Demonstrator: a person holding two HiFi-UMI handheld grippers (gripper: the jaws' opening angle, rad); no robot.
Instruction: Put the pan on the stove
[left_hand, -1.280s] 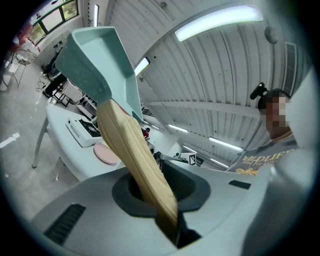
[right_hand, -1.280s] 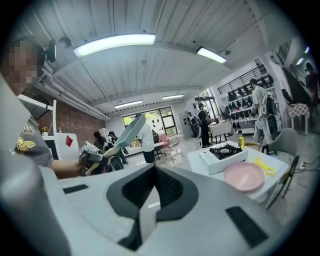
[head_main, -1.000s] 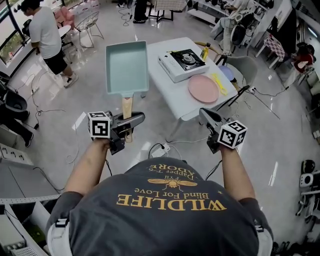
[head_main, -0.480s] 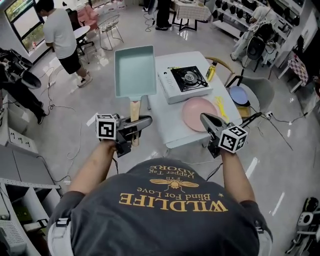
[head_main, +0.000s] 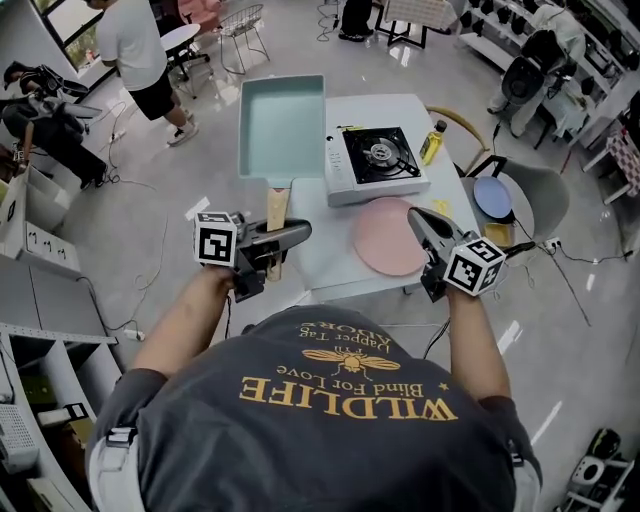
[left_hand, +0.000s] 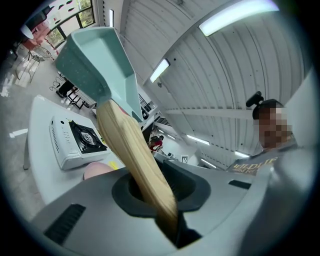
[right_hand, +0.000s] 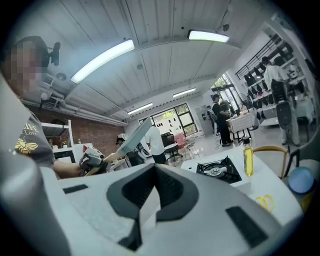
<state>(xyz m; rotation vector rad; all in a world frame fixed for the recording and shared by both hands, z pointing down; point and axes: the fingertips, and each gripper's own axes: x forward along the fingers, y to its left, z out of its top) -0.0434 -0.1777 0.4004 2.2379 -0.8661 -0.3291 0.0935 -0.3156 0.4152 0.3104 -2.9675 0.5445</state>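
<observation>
My left gripper (head_main: 285, 238) is shut on the wooden handle (head_main: 277, 210) of a pale teal rectangular pan (head_main: 282, 125). The pan is held in the air, level, over the left edge of the white table (head_main: 330, 255). In the left gripper view the handle (left_hand: 132, 155) runs up out of the jaws to the pan (left_hand: 97, 65). A white single-burner stove (head_main: 378, 160) with a black top stands on the table just right of the pan. My right gripper (head_main: 418, 222) hovers over the table's near right corner, shut, with nothing in it.
A pink plate (head_main: 385, 235) lies on the table in front of the stove. An oil bottle (head_main: 432, 142) stands at the stove's right. A chair beside the table carries a blue plate (head_main: 492, 196). A person (head_main: 135, 45) stands far left among chairs and cables.
I have come closer to the table. The pan, still held by the left gripper, now hangs beside the stove over the table's left edge. The right gripper is now over the table.
</observation>
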